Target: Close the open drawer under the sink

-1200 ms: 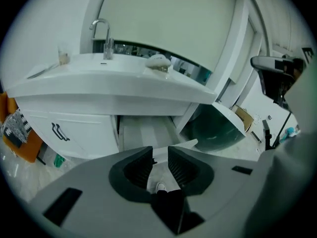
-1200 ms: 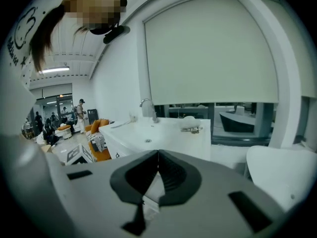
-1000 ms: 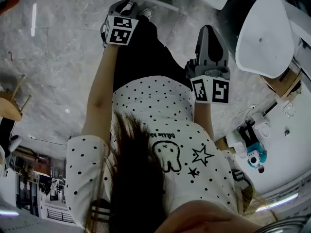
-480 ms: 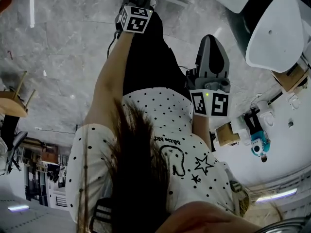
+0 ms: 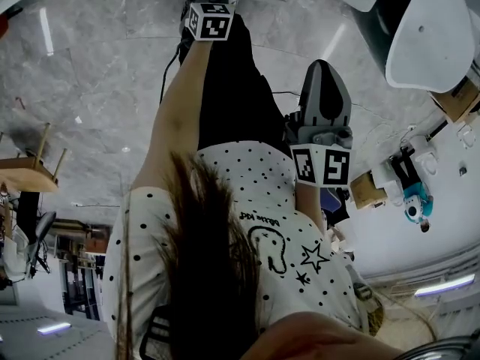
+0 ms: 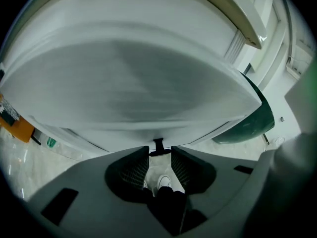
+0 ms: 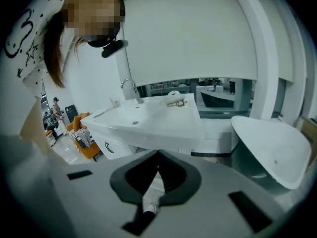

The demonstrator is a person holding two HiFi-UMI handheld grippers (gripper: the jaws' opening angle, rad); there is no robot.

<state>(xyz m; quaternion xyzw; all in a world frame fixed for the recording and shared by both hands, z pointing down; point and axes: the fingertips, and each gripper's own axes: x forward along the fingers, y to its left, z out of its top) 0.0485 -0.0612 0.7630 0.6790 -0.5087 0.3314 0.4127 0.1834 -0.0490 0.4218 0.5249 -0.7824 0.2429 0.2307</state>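
This is looking like a bathroom-fittings showroom, not a home. A white sink [image 7: 148,120] with a curved chrome tap [image 7: 130,89] is standing on its cabinet out on the shop floor, and a large oval white basin [image 7: 270,150] is sitting near it on a dark base. Further back, what seems to be a dark bathtub [image 7: 218,97] is showing among other displays. Polished grey marble floor [image 5: 97,88] is spreading all around, a bright strip light [image 5: 442,285] is glowing, and an orange seat [image 7: 81,133] is standing near a distant person [image 7: 55,103].
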